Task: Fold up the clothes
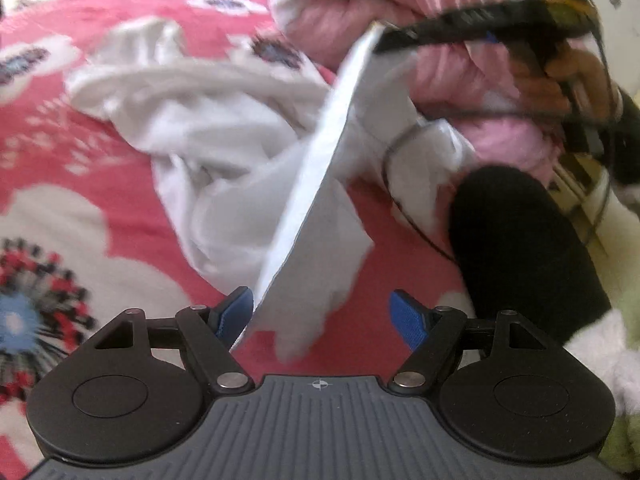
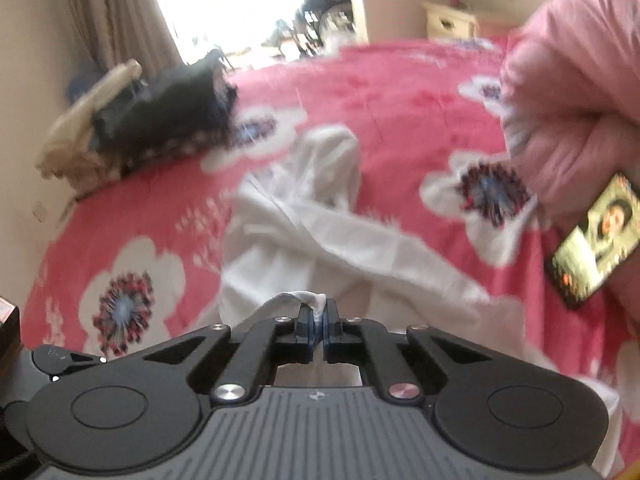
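One white garment (image 2: 304, 232) is lying crumpled on the floral bed (image 2: 400, 92); right gripper (image 2: 319, 314) jaws are pinching its near edge, left gripper (image 1: 322, 312) jaws are standing spread. Pink quilt (image 2: 568, 80) is crowding the right; phone (image 2: 596, 240) is lying below it.

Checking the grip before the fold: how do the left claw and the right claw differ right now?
The left claw stands open, its blue pads apart; the right claw is shut. The left grips nothing, though the white garment stretches past its pad; the right pinches a bunch of that garment. Both point down at the pink floral bedspread.
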A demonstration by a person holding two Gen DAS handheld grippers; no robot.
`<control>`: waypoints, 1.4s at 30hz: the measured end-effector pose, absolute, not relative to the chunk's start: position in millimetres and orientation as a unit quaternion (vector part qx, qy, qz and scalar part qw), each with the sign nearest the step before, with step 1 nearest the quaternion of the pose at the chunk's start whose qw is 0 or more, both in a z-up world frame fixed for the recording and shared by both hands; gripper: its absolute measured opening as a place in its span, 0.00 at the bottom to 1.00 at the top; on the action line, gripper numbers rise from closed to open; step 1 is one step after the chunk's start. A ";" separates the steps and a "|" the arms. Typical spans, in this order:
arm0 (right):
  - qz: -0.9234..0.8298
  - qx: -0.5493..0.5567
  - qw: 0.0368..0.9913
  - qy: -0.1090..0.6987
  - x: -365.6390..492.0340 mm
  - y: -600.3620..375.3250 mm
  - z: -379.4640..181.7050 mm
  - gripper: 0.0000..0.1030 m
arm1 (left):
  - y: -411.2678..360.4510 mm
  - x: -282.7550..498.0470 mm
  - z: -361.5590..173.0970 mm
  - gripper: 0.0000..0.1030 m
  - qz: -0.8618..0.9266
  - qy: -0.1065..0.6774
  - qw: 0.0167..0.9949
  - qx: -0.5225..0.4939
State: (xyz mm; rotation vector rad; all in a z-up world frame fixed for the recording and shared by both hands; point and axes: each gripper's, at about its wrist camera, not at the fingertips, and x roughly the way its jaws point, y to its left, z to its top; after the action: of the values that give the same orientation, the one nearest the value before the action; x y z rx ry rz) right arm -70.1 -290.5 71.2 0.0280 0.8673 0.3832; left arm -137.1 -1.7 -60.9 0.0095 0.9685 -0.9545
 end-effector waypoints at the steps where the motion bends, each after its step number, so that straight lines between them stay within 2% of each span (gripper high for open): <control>1: 0.192 0.010 0.894 0.405 -74.5 -290.3 75.4 0.04 | 1.1 -134.6 -57.4 0.73 -0.434 0.444 0.784 0.000; 10: 0.218 0.007 0.926 0.309 -101.3 -296.5 125.6 0.04 | -20.5 -110.4 -35.0 0.73 -0.439 0.389 0.810 0.003; 17: 0.228 0.003 0.932 0.283 -99.9 -292.6 147.8 0.04 | -40.0 -95.9 -40.5 0.71 -0.440 0.371 0.817 0.011; 21: 0.234 0.013 0.931 0.278 -100.0 -292.7 148.9 0.04 | -44.2 -90.8 -46.4 0.53 -0.427 0.372 0.824 0.014; 23: 0.233 0.017 0.931 0.279 -98.9 -293.0 146.9 0.04 | -45.0 -88.1 -46.2 0.49 -0.423 0.371 0.827 0.006; 27: 0.227 0.024 0.932 0.282 -96.1 -297.9 143.9 0.04 | -49.0 -83.7 -42.8 0.12 -0.410 0.363 0.837 0.001; 28: 0.223 0.022 0.933 0.281 -95.3 -299.1 144.2 0.04 | -47.9 -80.7 -40.3 0.06 -0.401 0.363 0.841 -0.005; 32: 0.203 -0.007 0.940 0.274 -91.0 -301.4 151.1 0.04 | -33.1 -67.7 -12.1 0.03 -0.350 0.324 0.879 -0.007; 37: 0.158 -0.105 0.953 0.237 -91.4 -292.5 170.4 0.02 | 4.3 -46.1 65.1 0.02 -0.288 0.225 0.929 -0.050; 42: 0.145 -0.186 0.950 0.203 -104.1 -264.5 160.7 0.01 | 24.7 -48.9 128.7 0.02 -0.262 0.144 0.949 -0.098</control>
State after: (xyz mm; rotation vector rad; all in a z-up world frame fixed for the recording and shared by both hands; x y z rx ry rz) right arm -104.1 -264.5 160.7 -0.3786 0.4126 0.2955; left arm -48.9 24.7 128.7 -0.1990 0.2939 -0.5327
